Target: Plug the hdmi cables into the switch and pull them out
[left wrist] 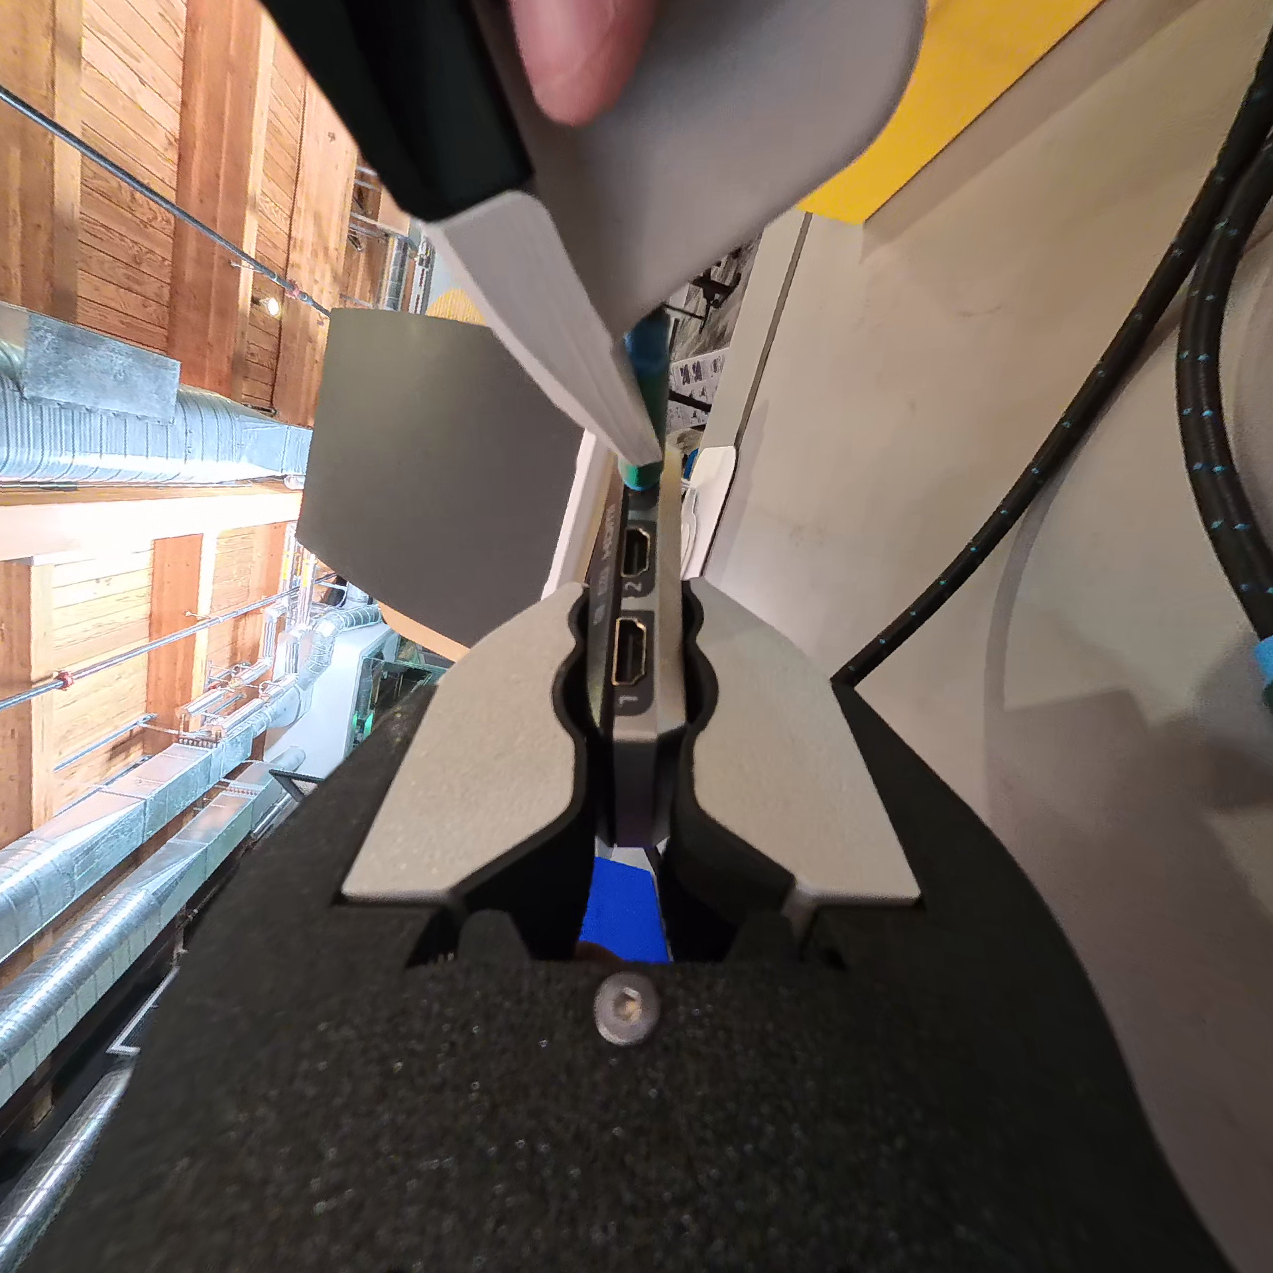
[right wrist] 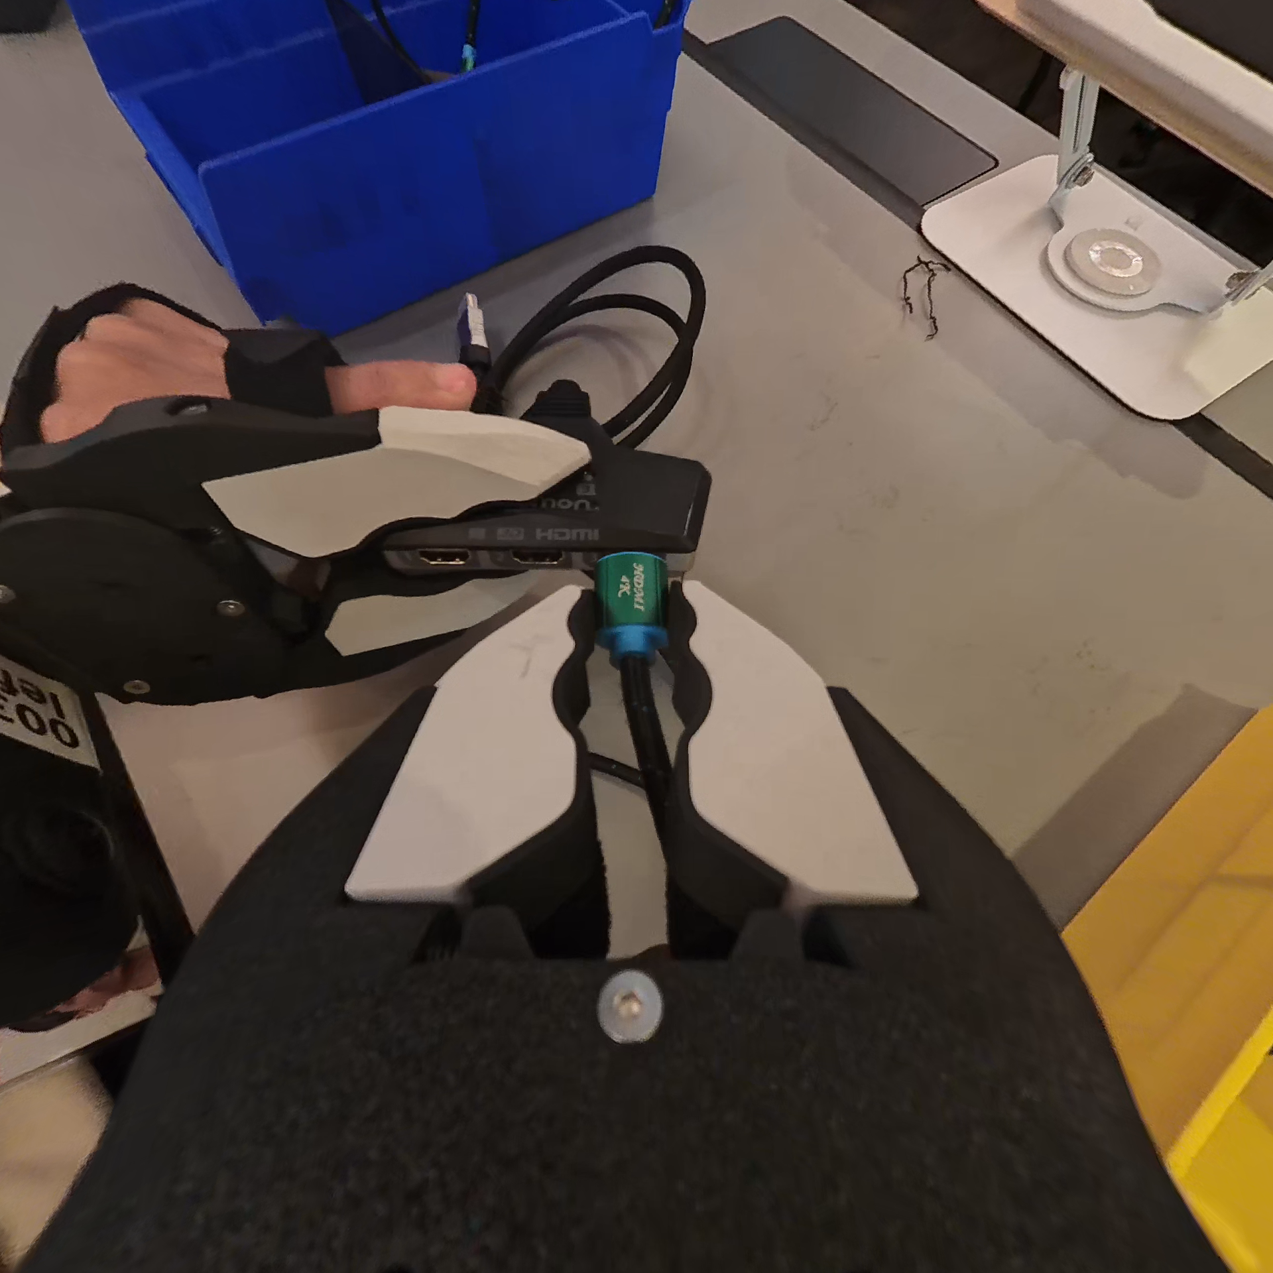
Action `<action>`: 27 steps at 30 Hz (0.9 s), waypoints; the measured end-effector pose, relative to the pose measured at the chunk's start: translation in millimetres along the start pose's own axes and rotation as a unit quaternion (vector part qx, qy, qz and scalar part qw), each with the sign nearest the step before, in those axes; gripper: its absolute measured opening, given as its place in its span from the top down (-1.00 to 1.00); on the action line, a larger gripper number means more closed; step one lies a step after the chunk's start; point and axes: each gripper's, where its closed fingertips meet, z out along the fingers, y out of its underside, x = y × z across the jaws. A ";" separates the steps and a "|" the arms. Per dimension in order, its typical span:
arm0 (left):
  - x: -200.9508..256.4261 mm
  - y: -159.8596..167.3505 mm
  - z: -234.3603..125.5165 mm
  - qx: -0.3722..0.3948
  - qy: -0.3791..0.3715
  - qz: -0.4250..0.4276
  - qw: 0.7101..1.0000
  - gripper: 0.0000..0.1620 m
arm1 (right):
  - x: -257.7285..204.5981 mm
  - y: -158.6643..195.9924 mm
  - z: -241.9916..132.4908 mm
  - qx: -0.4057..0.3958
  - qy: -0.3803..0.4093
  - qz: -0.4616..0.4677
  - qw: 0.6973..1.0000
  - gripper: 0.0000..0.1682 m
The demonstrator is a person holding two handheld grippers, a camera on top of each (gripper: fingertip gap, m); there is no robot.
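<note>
The right gripper [right wrist: 630,599] is clamping the green HDMI plug [right wrist: 630,585], whose long axis is running straight ahead along the fingers, nose meeting the switch [right wrist: 647,496] at its far-end port. The left gripper [left wrist: 634,661] is gripping the switch, lying crosswise just ahead.

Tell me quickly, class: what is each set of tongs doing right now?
Left tongs: shut on the HDMI switch.
Right tongs: shut on the green HDMI plug, which is at the switch's end port.
</note>
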 end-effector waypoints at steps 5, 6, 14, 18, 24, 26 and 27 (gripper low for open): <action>2.0 -2.9 0.4 0.007 0.004 -0.001 1.000 0.70 | 0.2 2.9 -3.3 0.004 -0.003 0.007 1.000 0.75; 2.2 -3.2 0.6 0.007 0.005 0.000 1.000 0.71 | 0.2 3.8 -3.8 0.005 -0.004 0.010 1.000 0.75; 4.4 -5.1 0.3 0.014 0.013 -0.012 1.000 0.70 | -0.7 6.6 -7.6 0.015 0.001 0.013 1.000 0.75; 4.9 -7.2 -0.1 0.022 0.017 -0.016 0.999 0.70 | -1.1 8.0 -10.8 0.024 0.021 -0.004 0.999 0.75; 6.3 -10.5 -3.0 0.034 0.010 0.002 0.999 0.70 | -4.7 12.5 -15.6 0.029 0.020 -0.004 0.999 0.75; 6.4 -11.2 -4.8 0.039 0.011 0.003 0.999 0.70 | -6.8 12.9 -17.7 0.036 0.015 0.001 0.999 0.75; 6.5 -11.7 -5.3 0.042 0.008 0.007 0.999 0.70 | -7.8 14.2 -18.5 0.033 0.014 -0.003 0.999 0.75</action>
